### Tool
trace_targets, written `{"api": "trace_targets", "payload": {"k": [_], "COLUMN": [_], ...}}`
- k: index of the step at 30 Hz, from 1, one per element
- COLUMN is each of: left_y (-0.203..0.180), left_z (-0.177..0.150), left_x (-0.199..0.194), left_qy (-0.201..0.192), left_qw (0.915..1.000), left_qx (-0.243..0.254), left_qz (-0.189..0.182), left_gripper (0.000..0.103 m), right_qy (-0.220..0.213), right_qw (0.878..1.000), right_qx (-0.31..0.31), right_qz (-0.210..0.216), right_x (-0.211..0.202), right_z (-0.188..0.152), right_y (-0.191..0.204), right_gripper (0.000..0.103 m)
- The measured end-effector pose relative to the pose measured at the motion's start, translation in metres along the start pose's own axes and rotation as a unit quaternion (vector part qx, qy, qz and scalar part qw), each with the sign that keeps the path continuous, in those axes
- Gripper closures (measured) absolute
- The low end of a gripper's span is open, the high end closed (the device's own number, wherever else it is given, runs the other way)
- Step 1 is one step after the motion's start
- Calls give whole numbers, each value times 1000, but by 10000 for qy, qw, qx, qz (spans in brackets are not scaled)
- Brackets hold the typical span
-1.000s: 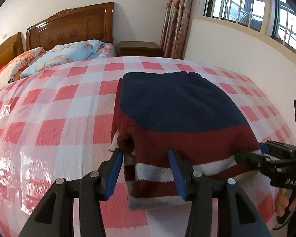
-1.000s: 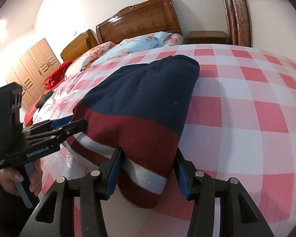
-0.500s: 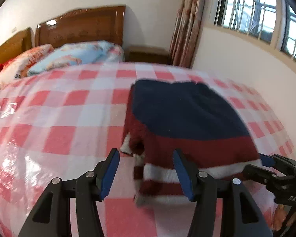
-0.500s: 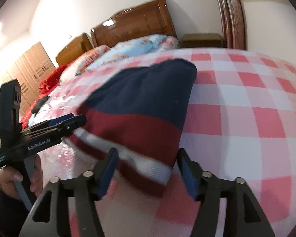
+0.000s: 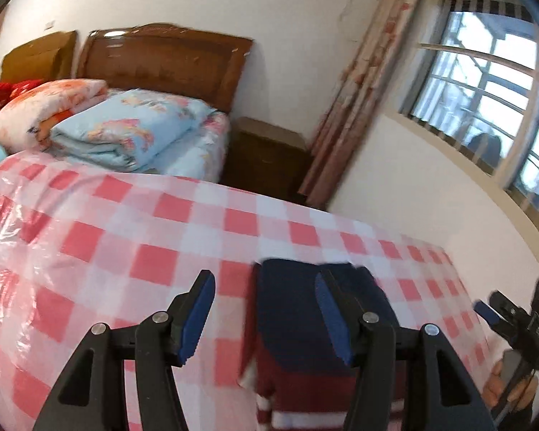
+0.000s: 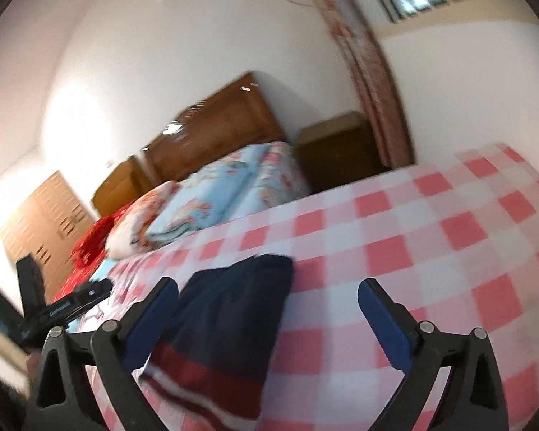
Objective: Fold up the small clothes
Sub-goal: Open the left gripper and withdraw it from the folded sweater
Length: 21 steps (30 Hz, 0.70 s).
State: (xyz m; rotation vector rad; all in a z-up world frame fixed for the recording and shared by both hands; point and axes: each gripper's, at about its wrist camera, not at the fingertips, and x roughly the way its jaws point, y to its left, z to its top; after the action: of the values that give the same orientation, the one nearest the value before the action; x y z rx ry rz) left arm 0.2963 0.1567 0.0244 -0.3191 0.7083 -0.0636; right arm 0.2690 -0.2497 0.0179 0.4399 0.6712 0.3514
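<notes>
Sweater lying folded near the bed's edge.
We are holding both grippers, left and right, above it, jaws apart and empty (left's just widened).

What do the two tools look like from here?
Both match: the left tool and right tool have black angular finger arms with silver rivets and blue ribbed pads. White lettering, blurred, runs along the left tool's side in the right wrist view. No cables or sleeves are visible.
</notes>
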Motion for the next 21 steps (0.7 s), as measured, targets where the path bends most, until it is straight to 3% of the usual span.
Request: {"api": "trace_targets", "payload": {"k": [4, 8, 12, 17, 21], "left_y": [3, -14, -36, -71, -79], "left_z": [-15, -57, -98, -130, -143], "left_x": [-9, -23, -43, -59, -59], "left_qy": [-144, -218, -396, -580, -464], "left_qw": [9999, 9992, 9961, 9872, 9847], "left_qx": [-73, 320, 647, 1445, 1623], "left_qz": [-14, -111, -452, -353, -428], "left_gripper": [44, 44, 41, 32, 32], "right_qy": [47, 188, 181, 296, 297], "right_qw": [9998, 9994, 9992, 9989, 9987], "right_qx": [163, -26, -130, -235, -316], "right_qz": [-139, -306, -337, -260, -256], "right_x": [-12, -29, -47, -50, -53], "right_z": [-12, -51, -84, -101, -106], "right_y": [-13, -11, -9, 0, 6], "right_gripper": [0, 0, 0, 0, 0]}}
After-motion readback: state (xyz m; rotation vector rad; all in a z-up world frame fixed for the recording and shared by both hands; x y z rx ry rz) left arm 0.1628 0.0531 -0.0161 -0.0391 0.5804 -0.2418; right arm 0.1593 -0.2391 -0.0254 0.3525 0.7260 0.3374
